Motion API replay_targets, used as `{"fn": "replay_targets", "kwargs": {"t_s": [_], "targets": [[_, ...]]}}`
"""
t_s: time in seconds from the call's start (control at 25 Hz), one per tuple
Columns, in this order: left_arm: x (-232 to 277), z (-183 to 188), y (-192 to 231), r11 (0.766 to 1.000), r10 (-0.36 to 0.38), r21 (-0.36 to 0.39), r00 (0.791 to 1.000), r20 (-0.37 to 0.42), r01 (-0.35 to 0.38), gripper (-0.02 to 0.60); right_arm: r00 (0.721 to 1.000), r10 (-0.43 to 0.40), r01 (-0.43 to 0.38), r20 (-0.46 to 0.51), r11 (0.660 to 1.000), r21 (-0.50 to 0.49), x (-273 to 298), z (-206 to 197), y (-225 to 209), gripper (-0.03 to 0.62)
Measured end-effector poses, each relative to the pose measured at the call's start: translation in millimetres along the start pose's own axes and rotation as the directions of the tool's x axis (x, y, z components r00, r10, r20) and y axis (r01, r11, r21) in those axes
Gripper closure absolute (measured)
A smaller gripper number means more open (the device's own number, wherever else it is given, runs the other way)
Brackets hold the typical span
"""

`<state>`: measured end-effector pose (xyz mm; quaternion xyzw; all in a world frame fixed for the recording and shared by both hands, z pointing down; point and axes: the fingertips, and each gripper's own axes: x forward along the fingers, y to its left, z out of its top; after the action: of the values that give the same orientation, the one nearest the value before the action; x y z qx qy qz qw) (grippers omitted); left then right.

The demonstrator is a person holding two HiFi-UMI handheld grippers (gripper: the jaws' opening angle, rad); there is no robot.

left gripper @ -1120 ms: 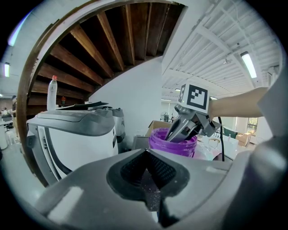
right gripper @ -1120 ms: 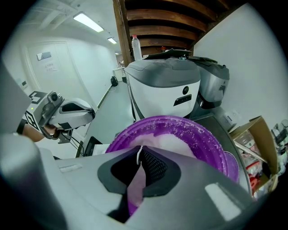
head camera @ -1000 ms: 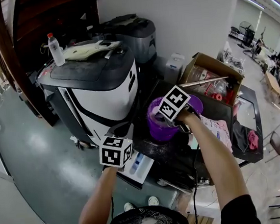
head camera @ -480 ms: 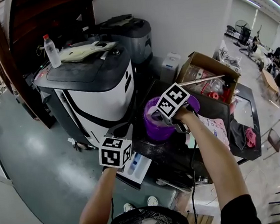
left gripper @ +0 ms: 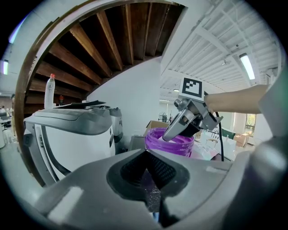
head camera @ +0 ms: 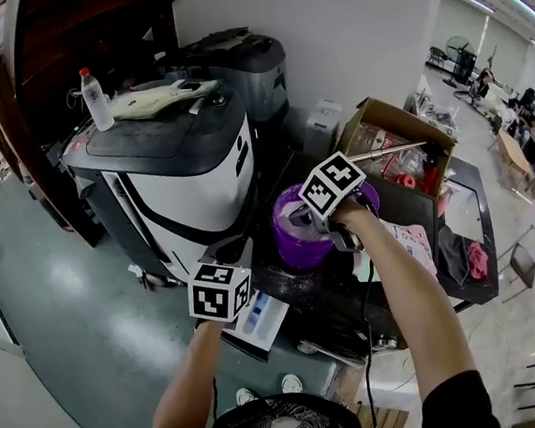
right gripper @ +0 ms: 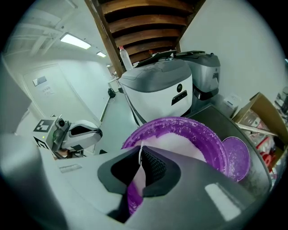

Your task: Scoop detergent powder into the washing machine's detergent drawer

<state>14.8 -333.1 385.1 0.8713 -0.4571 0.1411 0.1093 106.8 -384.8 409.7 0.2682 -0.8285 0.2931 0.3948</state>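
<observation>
Here, in the head view, the right gripper (head camera: 310, 219) dips into the tub (head camera: 294, 245). The drawer (head camera: 263, 318) lies open just beside the left gripper (head camera: 225, 259).

In the left gripper view, the jaws meet tip to tip, seemingly empty, with the tub ahead of them.

In the right gripper view, the jaws pinch a thin white scoop (right gripper: 135, 179), with powder (right gripper: 180, 143) just beyond.

Loading the scoop seems to be the step in hand. Next it needs a level lift and a carry to the drawer.
</observation>
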Motion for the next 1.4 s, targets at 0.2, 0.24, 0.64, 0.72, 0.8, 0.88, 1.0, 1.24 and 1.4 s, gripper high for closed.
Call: {"fn": "replay_targets", "kwargs": {"t_s": [0.2,0.24,0.64,0.72,0.8,0.88,1.0,1.24,1.4], "targets": [[-3,-1,3,1.0,0.005,-0.004,1.0,-0.002,-0.005,0.581,0.999,0.026,-0.028,0.032,0.998,0.059,-5,3,-1,0.557],[-3,-1,3,1.0,0.005,-0.004,1.0,-0.002,-0.005,0.581,0.999,0.032,-0.034,0.036,0.997,0.069,-6,4,-1,0.557],[-3,-3,3,1.0,-0.011,-0.008,1.0,0.0,0.011,0.581,0.991,0.053,-0.074,0.119,0.982,0.176,-18,8,-5,0.557],[-2,-3,2,1.0,-0.019,-0.009,1.0,0.0,0.019,0.581,0.987,0.053,-0.083,0.15,0.976,0.2,-22,10,-6,0.557],[0,-2,-1,1.0,-0.03,-0.007,1.0,0.0,0.03,0.581,0.98,0.057,-0.101,0.191,0.968,0.23,-27,12,-7,0.557],[2,-1,-4,0.999,-0.042,-0.003,0.999,-0.001,0.042,0.581,0.969,0.064,-0.129,0.241,0.956,0.264,-32,14,-9,0.557],[4,-2,-7,0.998,-0.058,0.002,0.998,-0.003,0.058,0.581,0.944,0.075,-0.183,0.322,0.931,0.317,-39,18,-9,0.557],[7,-1,-10,0.997,-0.08,0.013,0.997,-0.008,0.08,0.581,0.891,0.083,-0.275,0.446,0.881,0.385,-50,23,-12,0.557],[8,-2,-12,0.996,-0.088,0.019,0.996,-0.009,0.088,0.581,0.86,0.074,-0.319,0.505,0.85,0.42,-53,26,-15,0.557]]}}
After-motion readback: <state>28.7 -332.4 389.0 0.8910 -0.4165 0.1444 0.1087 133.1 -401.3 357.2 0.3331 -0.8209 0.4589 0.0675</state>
